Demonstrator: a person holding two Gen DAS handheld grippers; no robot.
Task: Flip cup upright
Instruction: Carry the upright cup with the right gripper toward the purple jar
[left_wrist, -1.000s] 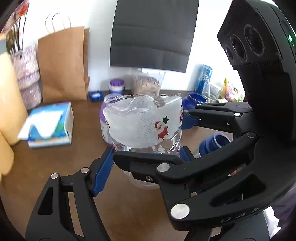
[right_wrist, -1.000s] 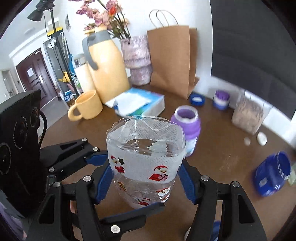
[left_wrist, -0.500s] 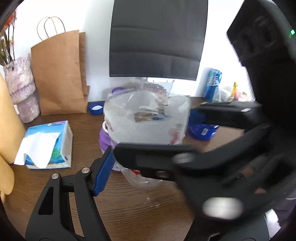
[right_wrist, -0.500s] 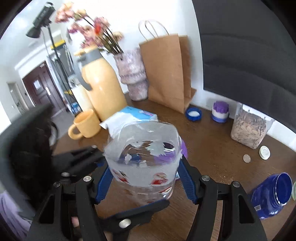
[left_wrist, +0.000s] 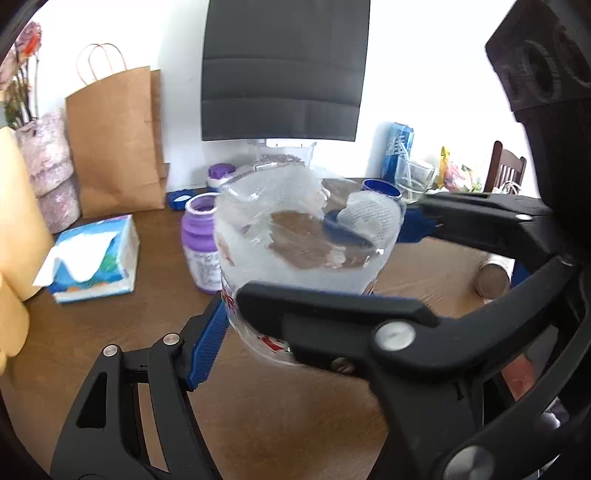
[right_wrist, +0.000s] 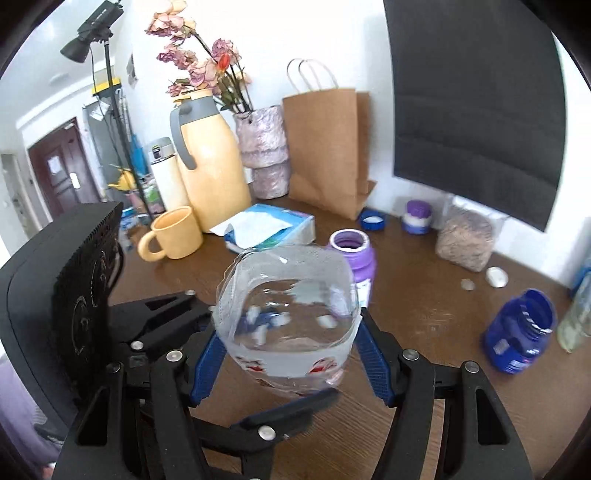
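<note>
**Two grippers clamp one clear cup above the table**

Left wrist view: the left gripper (left_wrist: 295, 317) has its blue-padded fingers (left_wrist: 207, 343) pressed against the clear plastic cup (left_wrist: 306, 240), which is raised off the brown table (left_wrist: 122, 332) with its open mouth up and tilted toward the camera. The right gripper (left_wrist: 388, 280) reaches in from the right edge and crosses in front of the cup's lower wall. A purple jar (left_wrist: 201, 247) stands just behind the cup; a tissue box (left_wrist: 92, 258) lies toward the left edge.

Right wrist view: the right gripper (right_wrist: 291, 358) closes both blue pads on the cup (right_wrist: 288, 314) at its Santa-printed band. The left gripper (right_wrist: 207, 336) grips from the left. A blue jar (right_wrist: 521, 328) lies tilted near the right edge; a yellow mug (right_wrist: 173, 234) stands by the far left edge.
</note>
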